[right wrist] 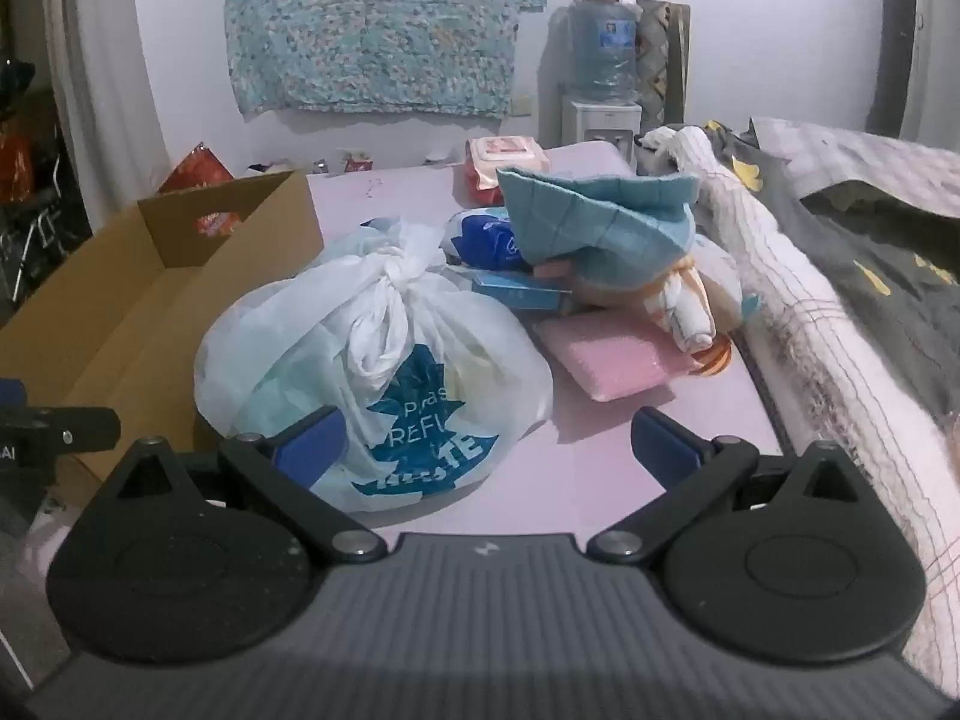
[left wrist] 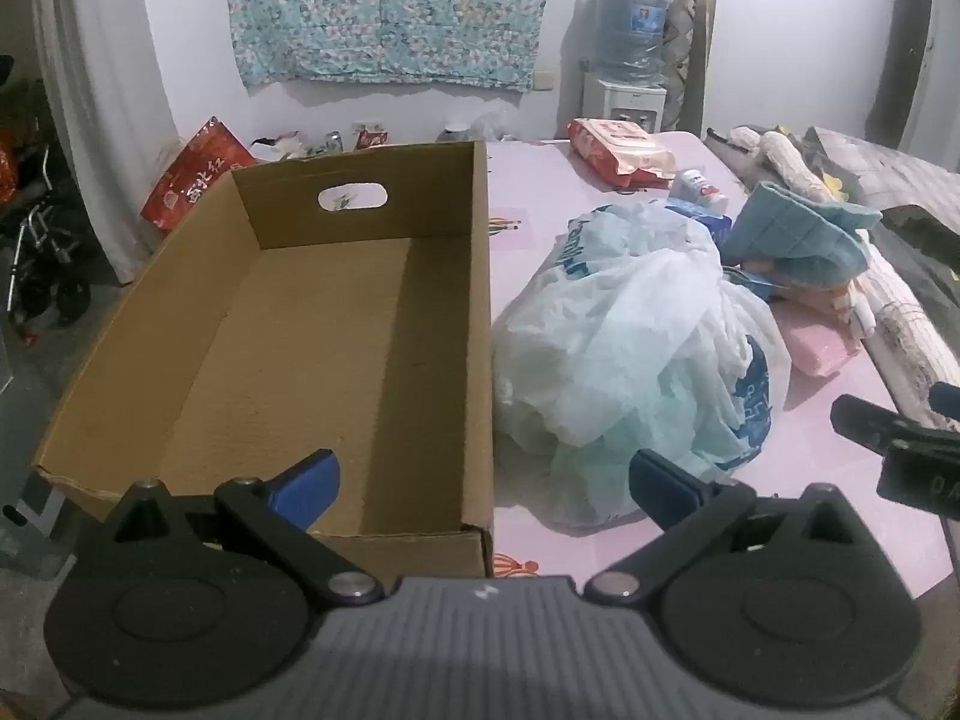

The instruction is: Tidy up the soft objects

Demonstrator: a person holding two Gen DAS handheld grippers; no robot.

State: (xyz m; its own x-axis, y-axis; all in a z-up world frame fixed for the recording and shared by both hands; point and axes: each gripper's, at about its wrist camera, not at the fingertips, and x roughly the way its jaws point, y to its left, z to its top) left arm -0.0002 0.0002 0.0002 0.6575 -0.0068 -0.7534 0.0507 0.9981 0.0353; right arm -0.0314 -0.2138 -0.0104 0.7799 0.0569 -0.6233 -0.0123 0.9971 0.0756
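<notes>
An empty cardboard box (left wrist: 336, 324) stands on the pink table's left side; it also shows in the right wrist view (right wrist: 120, 312). A tied white plastic bag (left wrist: 630, 348) lies right of it, and it shows too in the right wrist view (right wrist: 372, 348). Behind it are a blue quilted cloth (right wrist: 600, 222), a pink sponge (right wrist: 618, 360) and a rolled white-orange cloth (right wrist: 690, 306). My left gripper (left wrist: 486, 483) is open over the box's near right corner. My right gripper (right wrist: 486, 450) is open, just in front of the bag.
A pack of wet wipes (left wrist: 618, 150) and a small bottle (left wrist: 699, 186) lie at the table's far end. A bed with blankets (right wrist: 840, 300) borders the table on the right. A water dispenser (left wrist: 630, 48) stands by the wall. A red bag (left wrist: 192, 174) is behind the box.
</notes>
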